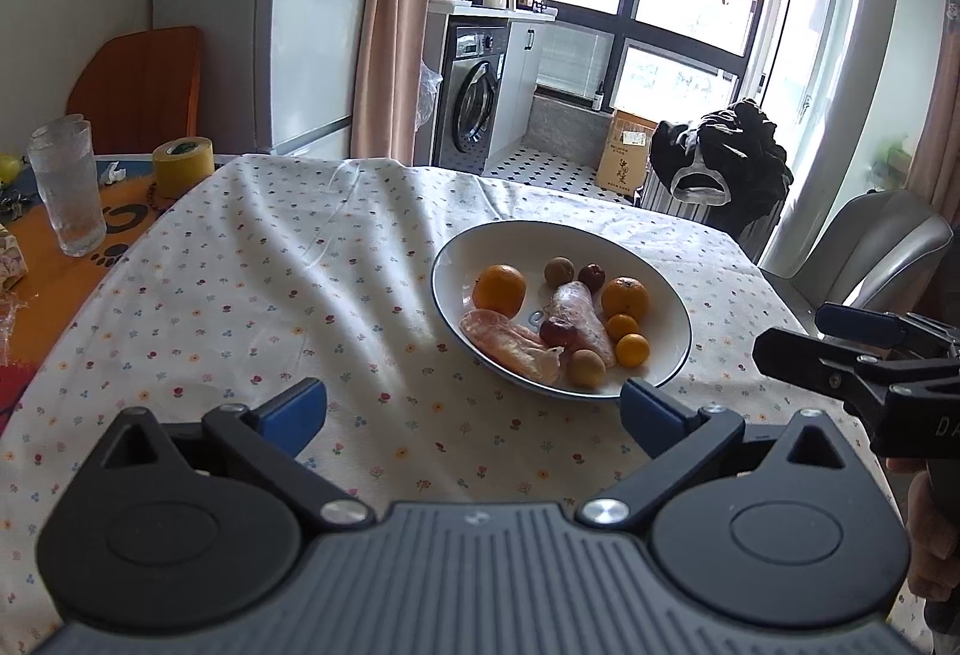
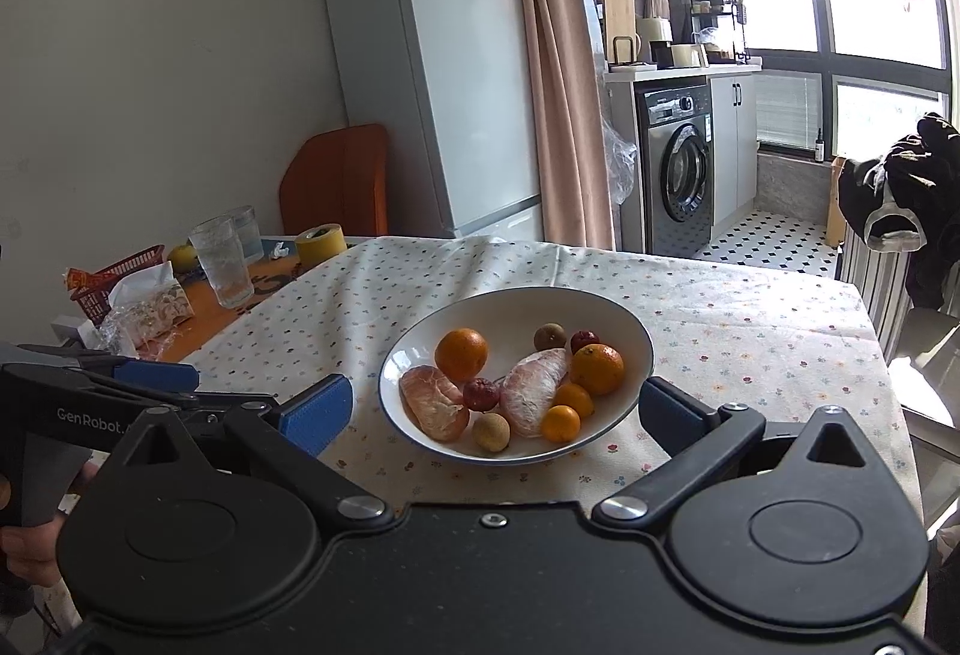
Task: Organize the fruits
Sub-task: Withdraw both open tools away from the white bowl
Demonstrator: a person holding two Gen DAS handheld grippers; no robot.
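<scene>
- Right wrist view: right gripper (image 2: 495, 412) has its jaws spread wide and empty, low over the tabletop (image 2: 750, 307).
- Just ahead, between those jaws, sits the white bowl (image 2: 420, 343) with oranges, peeled pomelo segments and small round fruits touching one another.
- Left gripper (image 1: 474, 409), jaws equally wide and empty, has the bowl ahead toward its right jaw.
- Risk: round fruits may roll when a neighbour is lifted; soft pomelo could tear if squeezed.

The plate (image 2: 624, 334) sits on the desk (image 2: 750, 307) and holds all the fruit (image 2: 462, 355). Left of the plate and further back stand two glasses (image 2: 221, 262), with a tape roll (image 2: 321, 244) between them and the plate.
</scene>
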